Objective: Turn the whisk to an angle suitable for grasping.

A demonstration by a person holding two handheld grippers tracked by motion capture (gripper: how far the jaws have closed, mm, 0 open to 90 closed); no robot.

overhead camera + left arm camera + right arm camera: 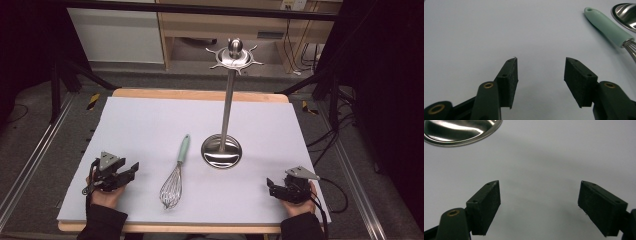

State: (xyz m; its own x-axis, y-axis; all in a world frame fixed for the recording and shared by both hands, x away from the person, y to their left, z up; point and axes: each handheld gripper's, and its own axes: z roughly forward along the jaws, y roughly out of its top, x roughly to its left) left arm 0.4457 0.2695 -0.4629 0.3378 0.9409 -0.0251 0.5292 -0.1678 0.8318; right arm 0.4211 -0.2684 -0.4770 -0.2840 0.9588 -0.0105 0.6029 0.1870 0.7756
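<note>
Left gripper (131, 169), right gripper (270, 185): near table edge, jaws apart, empty. Whisk (175, 176): flat between them, seemingly just left of stand (221, 151).

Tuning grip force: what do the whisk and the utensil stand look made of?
Whisk: thin bright wire loops, likely steel; mint-green matte handle, plastic or silicone, can't tell which.
Utensil stand: polished metal, probably stainless steel, since its round base mirrors the light.
</note>
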